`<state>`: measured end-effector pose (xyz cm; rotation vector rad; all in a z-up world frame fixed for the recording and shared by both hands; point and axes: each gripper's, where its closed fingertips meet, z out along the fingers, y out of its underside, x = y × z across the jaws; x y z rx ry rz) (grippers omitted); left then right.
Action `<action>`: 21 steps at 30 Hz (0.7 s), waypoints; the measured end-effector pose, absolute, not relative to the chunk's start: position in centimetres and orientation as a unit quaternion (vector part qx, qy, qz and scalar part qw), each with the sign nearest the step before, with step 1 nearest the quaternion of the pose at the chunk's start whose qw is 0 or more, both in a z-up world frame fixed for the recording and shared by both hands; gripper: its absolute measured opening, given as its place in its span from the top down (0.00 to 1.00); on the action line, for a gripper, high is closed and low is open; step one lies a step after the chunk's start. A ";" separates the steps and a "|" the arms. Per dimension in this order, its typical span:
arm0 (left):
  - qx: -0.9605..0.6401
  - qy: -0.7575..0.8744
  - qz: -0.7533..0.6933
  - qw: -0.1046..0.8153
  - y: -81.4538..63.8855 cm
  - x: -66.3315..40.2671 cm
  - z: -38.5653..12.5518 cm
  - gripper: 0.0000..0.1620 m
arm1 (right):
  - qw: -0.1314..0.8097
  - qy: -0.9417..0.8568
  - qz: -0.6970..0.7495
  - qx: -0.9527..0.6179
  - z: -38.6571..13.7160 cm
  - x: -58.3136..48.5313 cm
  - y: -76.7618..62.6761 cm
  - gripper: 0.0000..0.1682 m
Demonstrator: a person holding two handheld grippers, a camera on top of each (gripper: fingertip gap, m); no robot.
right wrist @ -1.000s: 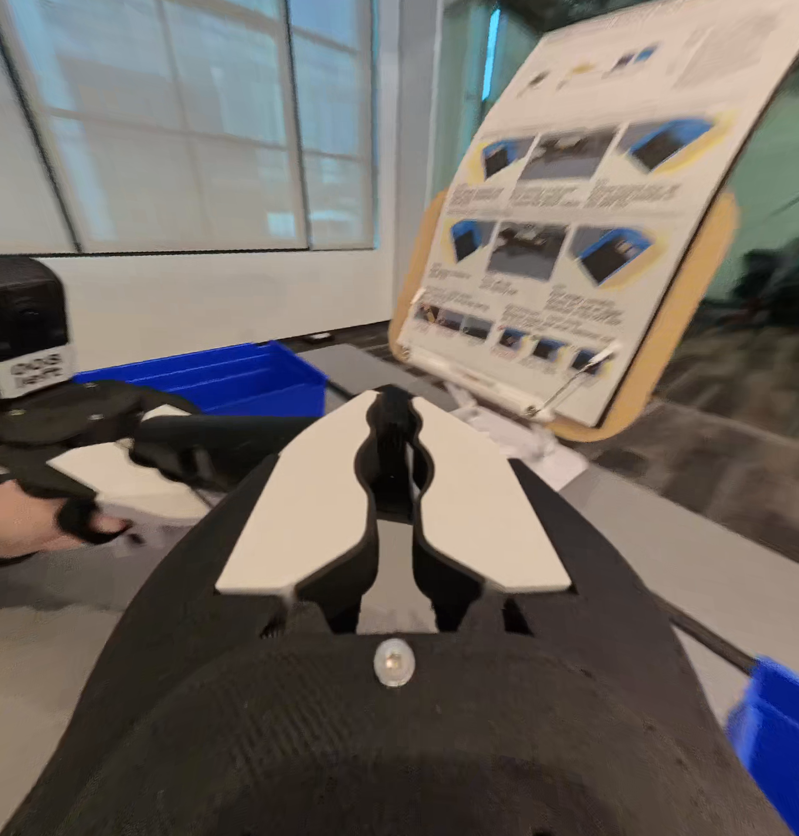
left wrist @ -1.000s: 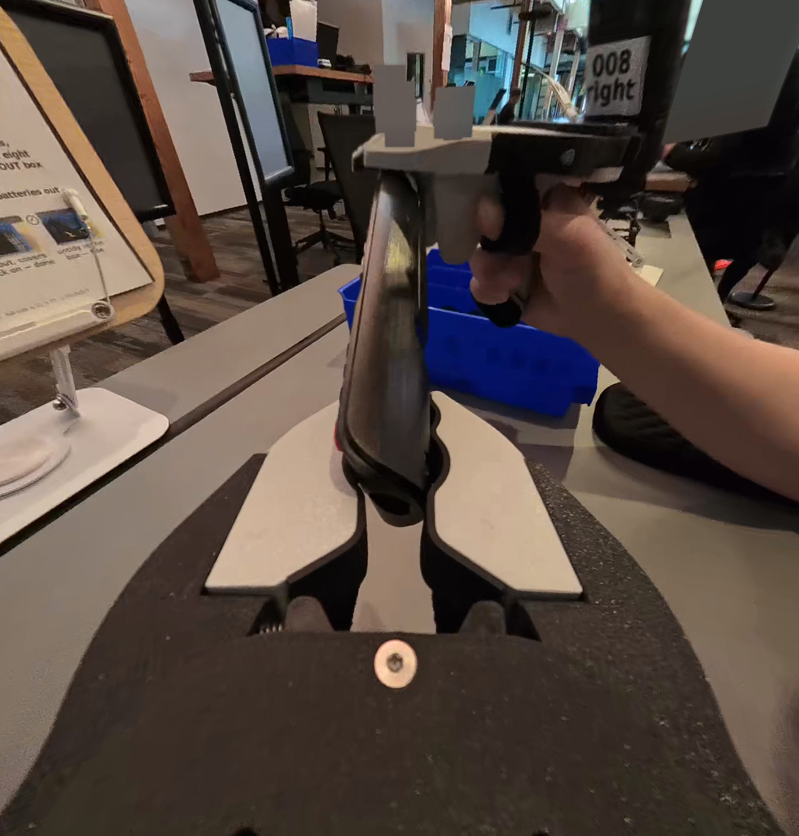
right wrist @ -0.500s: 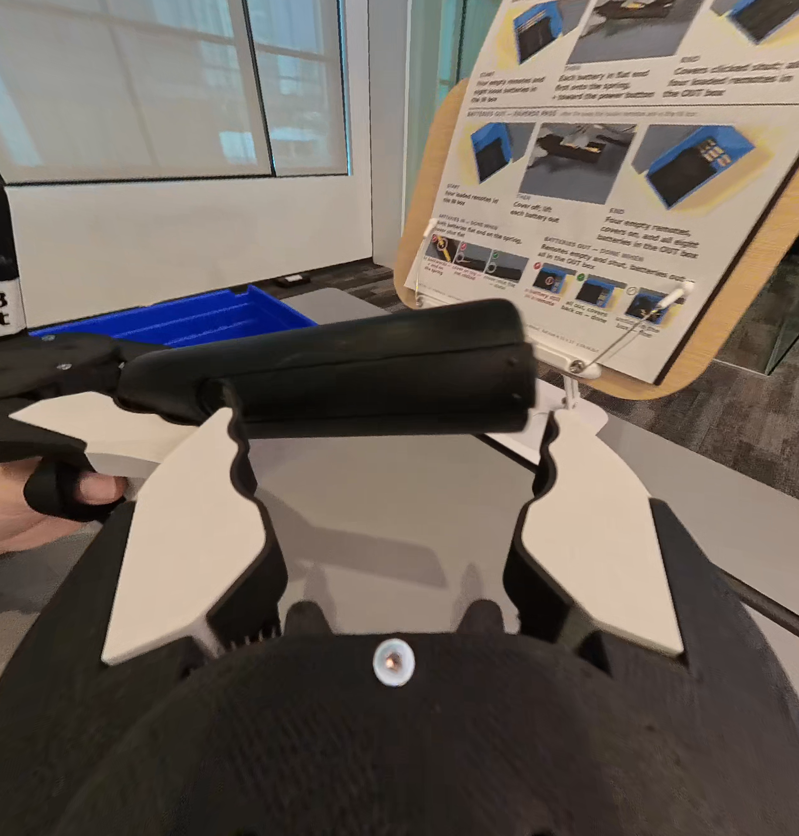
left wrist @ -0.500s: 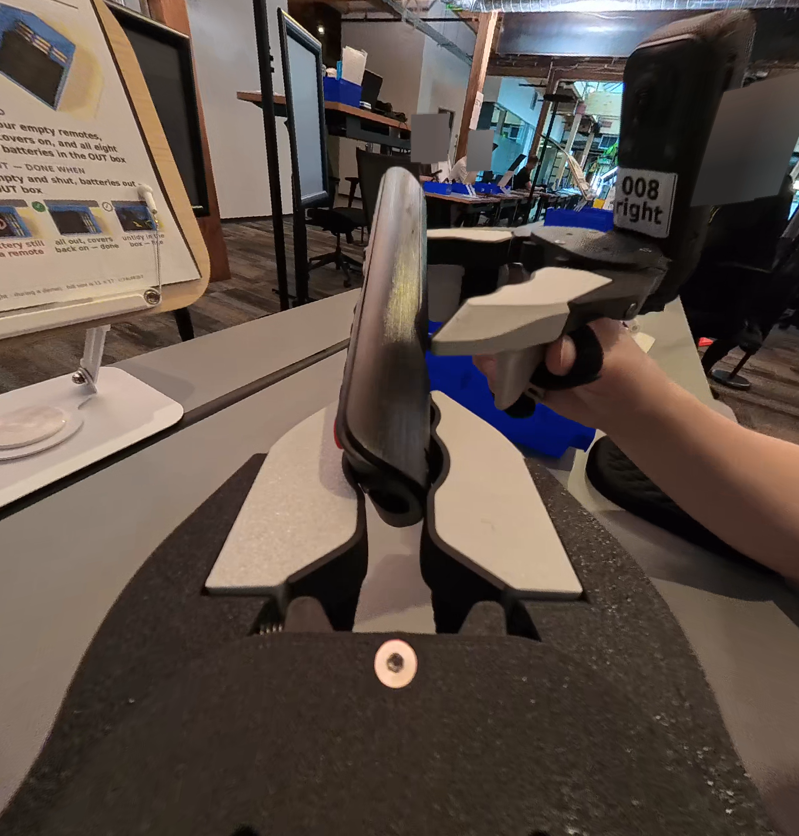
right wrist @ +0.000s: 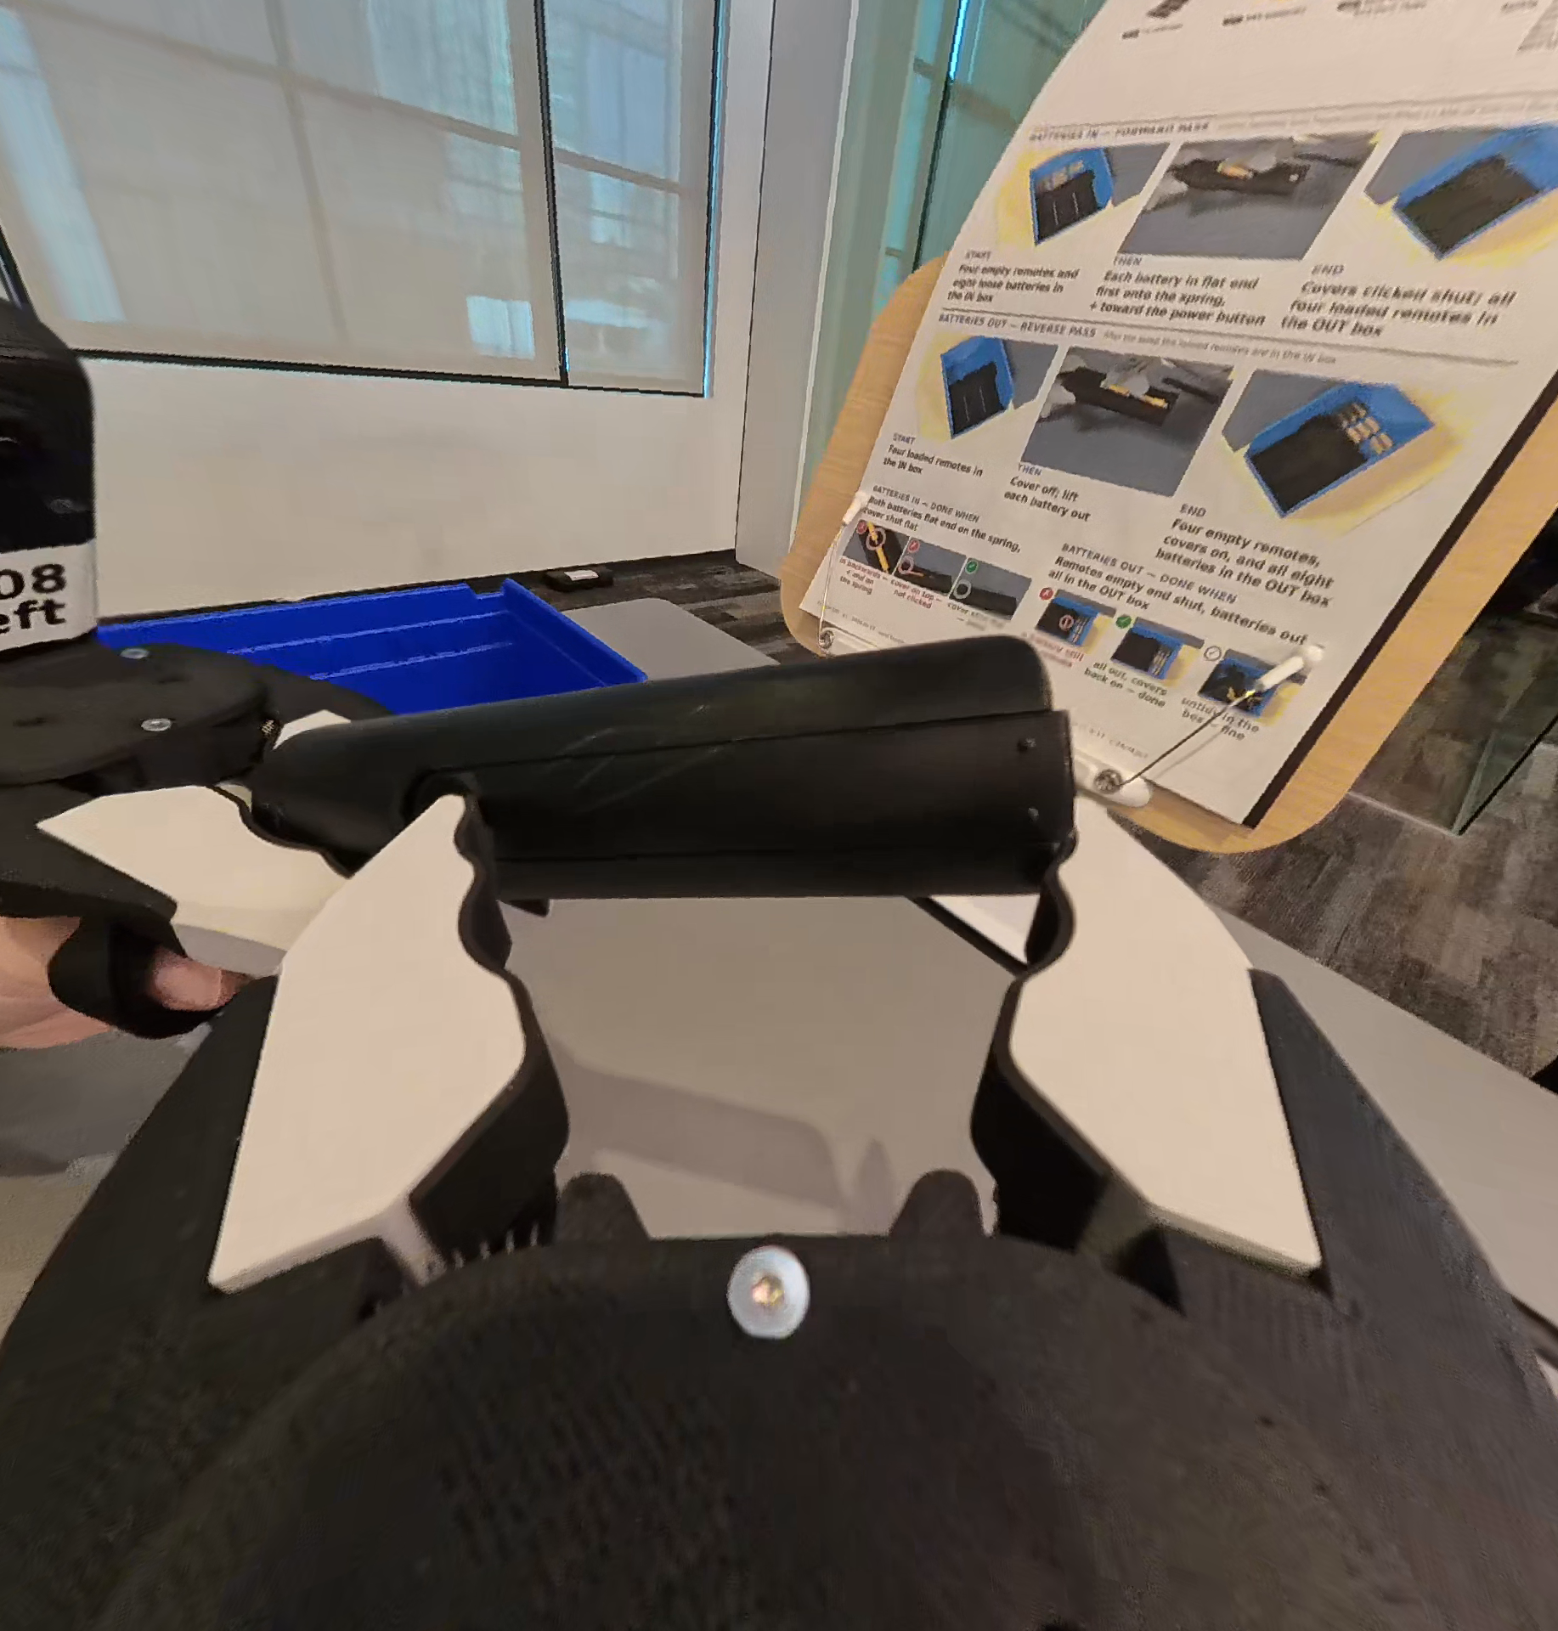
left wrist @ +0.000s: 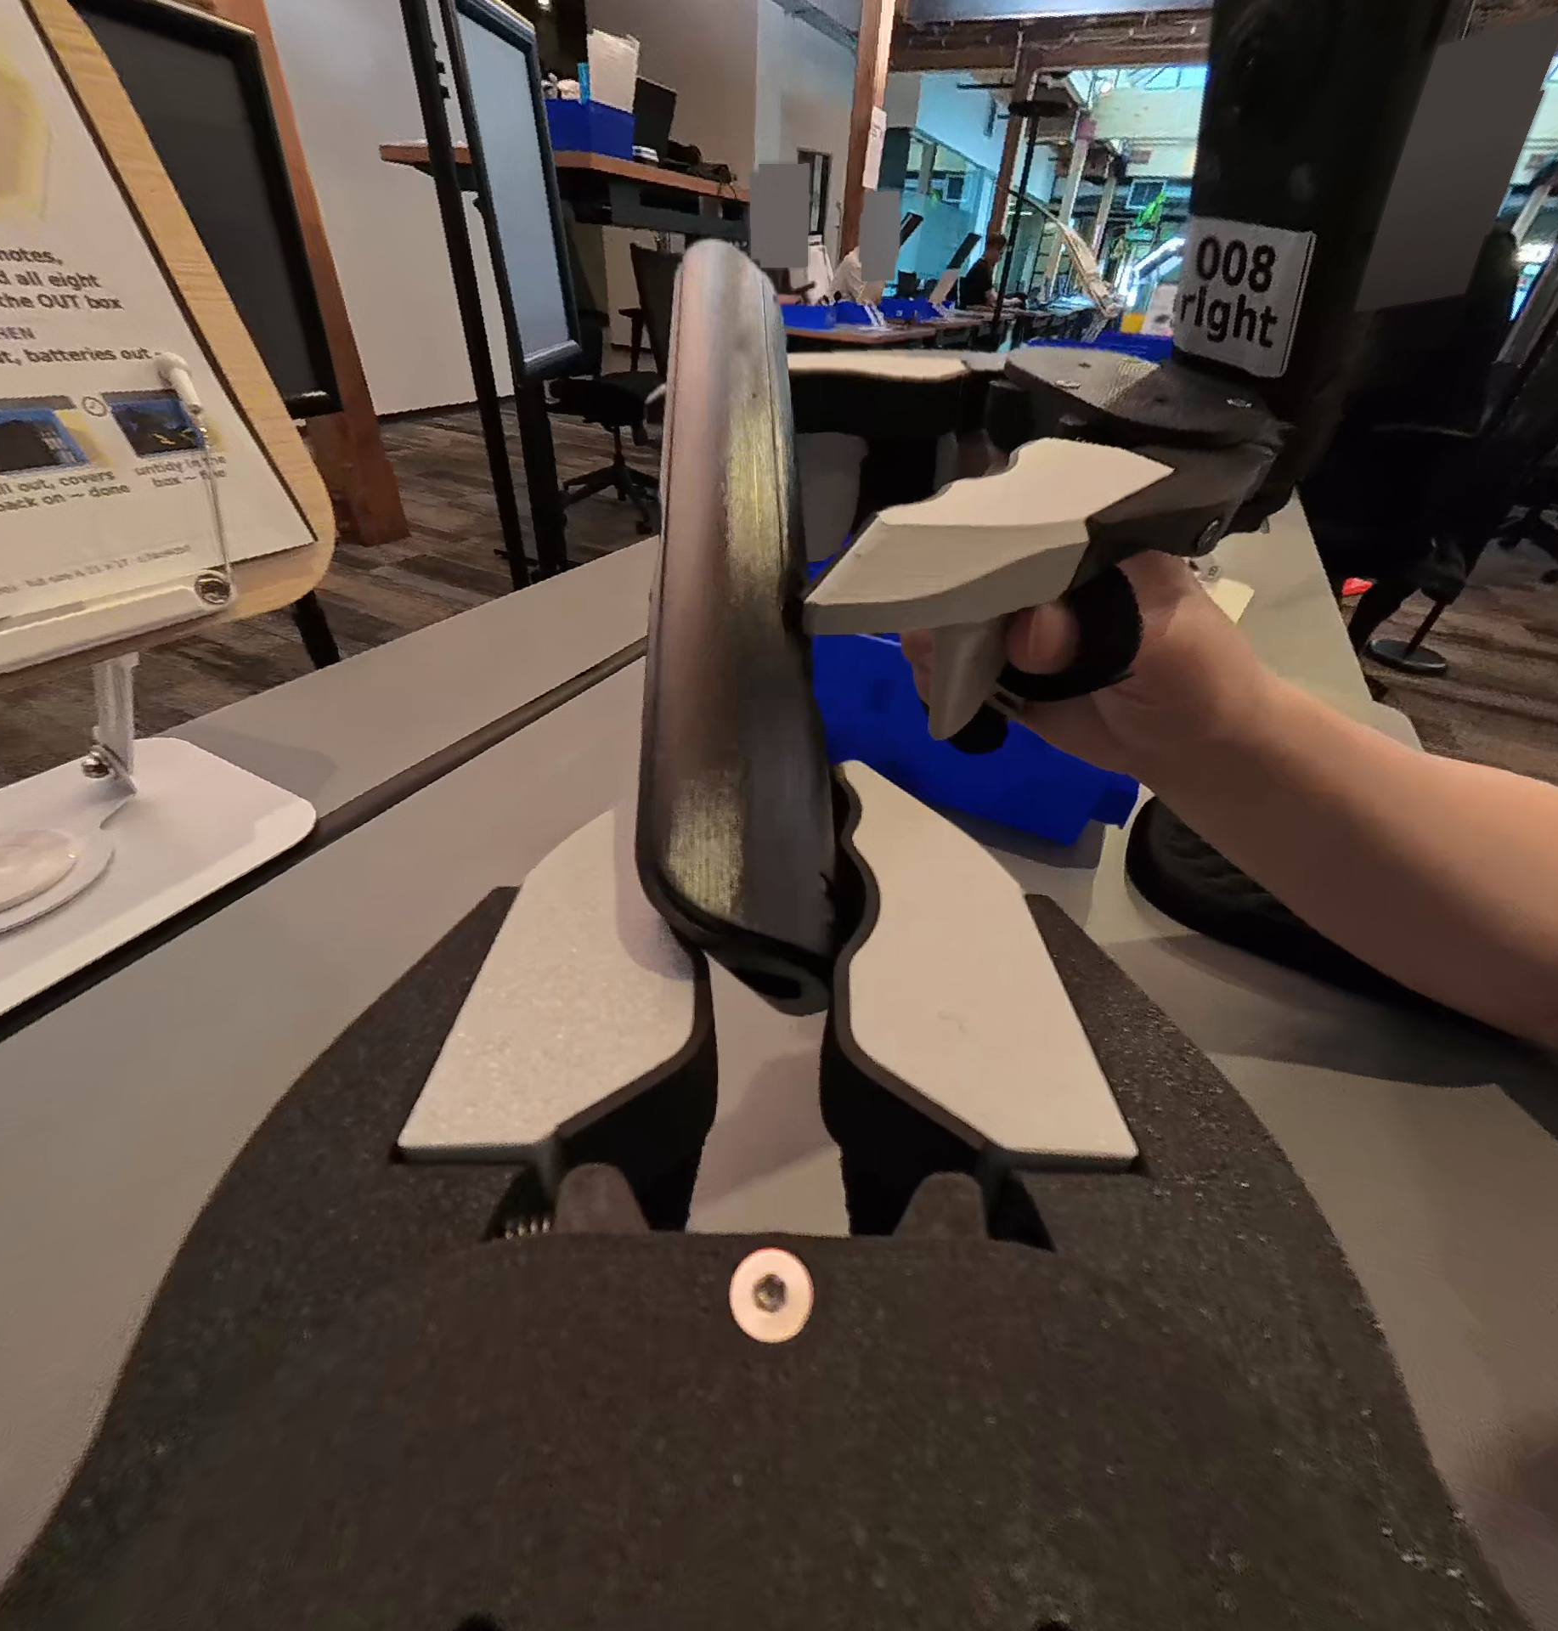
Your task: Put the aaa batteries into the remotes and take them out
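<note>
Left wrist view shows the left gripper (left wrist: 771,891) clamped on the lower end of the black remote (left wrist: 727,618), held above the table (left wrist: 458,706). The right gripper (right wrist: 762,847), closed a second ago, now stands wide open, its fingertips bracketing the remote's other end, probably to slide off the cover.

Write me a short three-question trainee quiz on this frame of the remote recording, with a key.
1. True or false: the left gripper is shut on the remote.
2. The right gripper is: A) clamped on a battery, B) open, its fingers spread along the remote, C) out of view.
3. Fill in: behind the remote in the right wrist view sits a ____ bin on the table.

Key
1. True: its jaws pinch the remote's lower end, and the remote stands nearly upright.
2. B: no battery shows, and the cover looks shut.
3. Blue.
</note>
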<state>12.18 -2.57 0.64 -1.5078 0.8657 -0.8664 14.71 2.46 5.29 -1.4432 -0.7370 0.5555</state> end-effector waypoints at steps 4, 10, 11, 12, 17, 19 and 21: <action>-0.643 0.369 -0.363 0.564 -2.5 12.2 0.4 0.86 | 0.649 -0.328 0.250 -0.639 5.1 14.8 2.5 0.31; -0.648 0.372 -0.349 0.565 -2.4 12.1 0.2 0.86 | 0.652 -0.320 0.261 -0.636 5.1 14.8 2.5 0.31; -0.646 0.371 -0.352 0.567 -2.3 11.9 0.3 0.87 | 0.656 -0.317 0.274 -0.628 5.4 15.1 2.4 0.36; -0.646 0.368 -0.370 0.557 -2.5 11.8 0.4 0.87 | 0.656 -0.311 0.301 -0.619 5.9 15.6 2.2 0.43; -0.647 0.342 -0.418 0.539 -2.5 12.2 0.6 0.86 | 0.635 -0.314 0.337 -0.620 6.1 16.2 2.4 0.58; -0.648 0.336 -0.422 0.538 -2.3 12.1 0.5 0.86 | 0.626 -0.311 0.341 -0.629 5.8 16.1 2.6 0.57; -0.645 0.333 -0.428 0.539 -2.3 12.0 0.7 0.86 | 0.618 -0.309 0.357 -0.629 5.7 16.0 2.5 0.57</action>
